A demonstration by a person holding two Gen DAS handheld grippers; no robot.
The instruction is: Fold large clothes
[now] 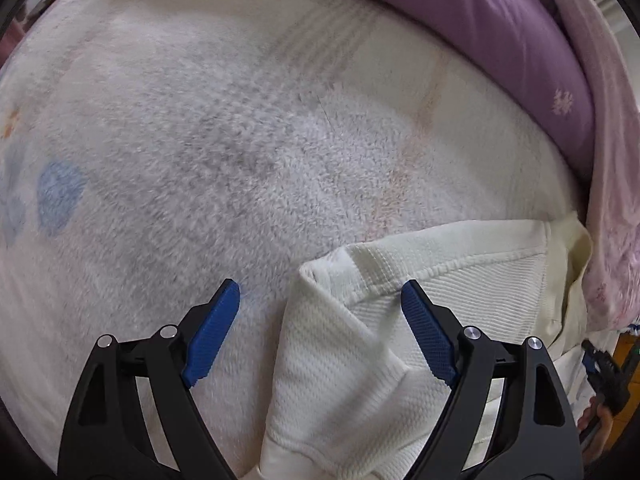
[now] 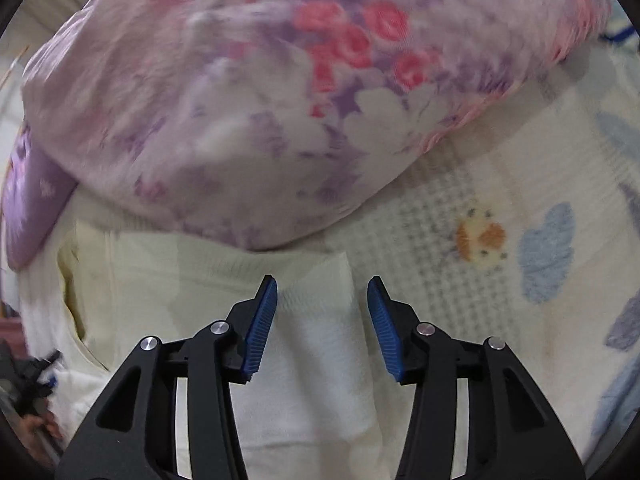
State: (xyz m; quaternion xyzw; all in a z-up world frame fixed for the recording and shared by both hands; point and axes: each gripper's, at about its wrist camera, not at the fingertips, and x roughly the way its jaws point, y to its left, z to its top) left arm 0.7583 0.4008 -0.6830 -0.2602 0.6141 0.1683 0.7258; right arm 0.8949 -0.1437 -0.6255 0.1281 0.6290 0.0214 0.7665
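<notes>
A cream-white knit garment [image 1: 352, 364] lies on a fluffy white blanket [image 1: 200, 152] on a bed. In the left wrist view a folded corner of it sits between the jaws of my left gripper [image 1: 320, 292], which is open and holds nothing. In the right wrist view the same garment [image 2: 312, 344] lies flat under my right gripper [image 2: 322, 286], which is open above a folded edge and holds nothing.
A purple pillow [image 1: 500, 40] and a pink floral quilt [image 2: 240, 100] are heaped at the far side, the quilt overlapping the garment's far edge. The blanket has blue cloud prints [image 2: 548, 252]. The other gripper shows at the frame edge [image 1: 608, 372].
</notes>
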